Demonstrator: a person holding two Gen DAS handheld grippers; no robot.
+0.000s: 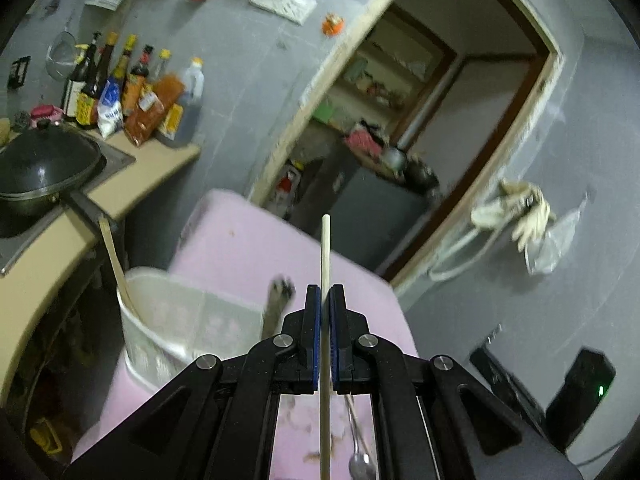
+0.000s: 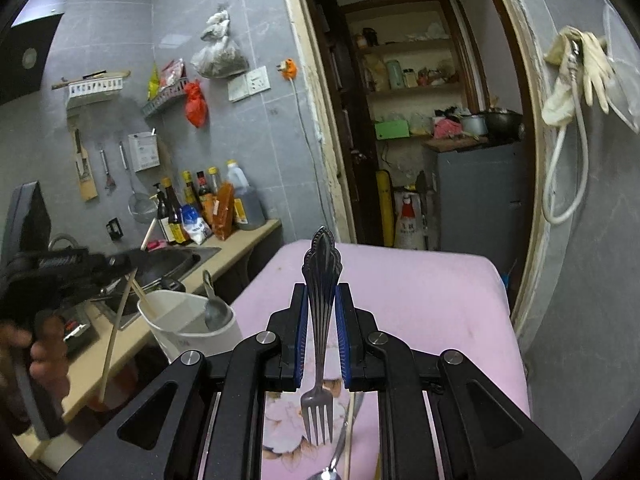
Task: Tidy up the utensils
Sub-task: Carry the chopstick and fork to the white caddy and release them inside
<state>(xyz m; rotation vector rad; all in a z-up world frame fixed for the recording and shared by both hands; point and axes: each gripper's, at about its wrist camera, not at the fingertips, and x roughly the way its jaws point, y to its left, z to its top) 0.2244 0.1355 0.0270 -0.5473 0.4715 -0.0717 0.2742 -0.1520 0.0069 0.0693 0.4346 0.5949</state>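
My left gripper (image 1: pixel 325 294) is shut on a wooden chopstick (image 1: pixel 325 264) that runs straight up between the blue pads, held above the pink table (image 1: pixel 240 240). A white utensil holder (image 1: pixel 176 320) stands at the table's left edge with one chopstick (image 1: pixel 114 260) leaning in it. My right gripper (image 2: pixel 322 292) is shut on a metal fork (image 2: pixel 322 280), handle forward, tines toward the camera. In the right wrist view the holder (image 2: pixel 188 328) holds a chopstick and a spoon (image 2: pixel 212 304). The left gripper (image 2: pixel 100 268) with its chopstick (image 2: pixel 116 332) shows at the left. A spoon (image 2: pixel 332 468) lies on the table below.
A kitchen counter (image 1: pixel 132 184) with a black wok (image 1: pixel 44 168), a sink and sauce bottles (image 1: pixel 120 88) runs along the left. An open doorway (image 2: pixel 420 120) to a pantry lies beyond the table. A spoon (image 1: pixel 358 460) lies on the table under the left gripper.
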